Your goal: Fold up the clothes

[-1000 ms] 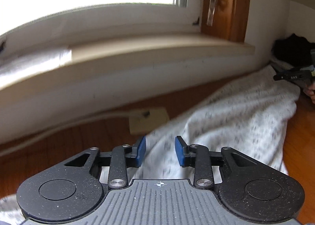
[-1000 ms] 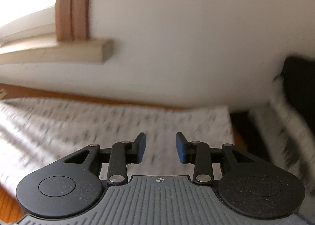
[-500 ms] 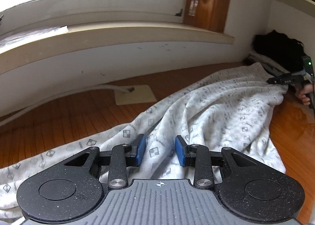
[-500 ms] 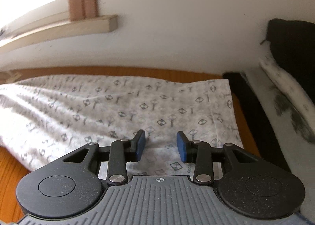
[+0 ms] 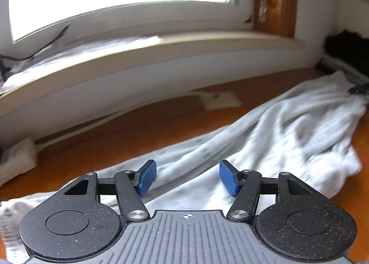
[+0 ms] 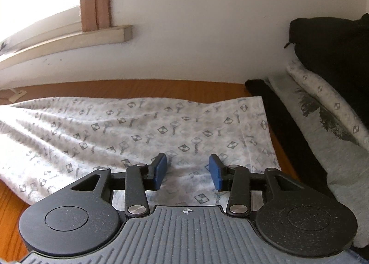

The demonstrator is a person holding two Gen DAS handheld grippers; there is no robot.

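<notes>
A pale grey garment point(image 6: 143, 130) printed with small dark diamonds lies spread on the wooden table point(image 6: 9, 208). In the left wrist view the same garment point(image 5: 283, 134) runs blurred from the near left to the far right. My left gripper point(image 5: 188, 178) hangs open just above its near part, nothing between the blue pads. My right gripper point(image 6: 188, 171) is open too, low over the garment's hemmed right end, holding nothing. The other gripper's dark tip point(image 5: 358, 89) shows at the garment's far end.
A stack of folded clothes point(image 6: 322, 125), grey and patterned with a black piece point(image 6: 334, 44) on top, sits against the wall at the right. A window sill point(image 5: 161, 54), a white cable and power box point(image 5: 16, 160) line the table's back edge.
The left gripper's jaws have spread wider and its view has swung left, blurring. The right gripper has opened wider and moved in closer over the garment's hem.
</notes>
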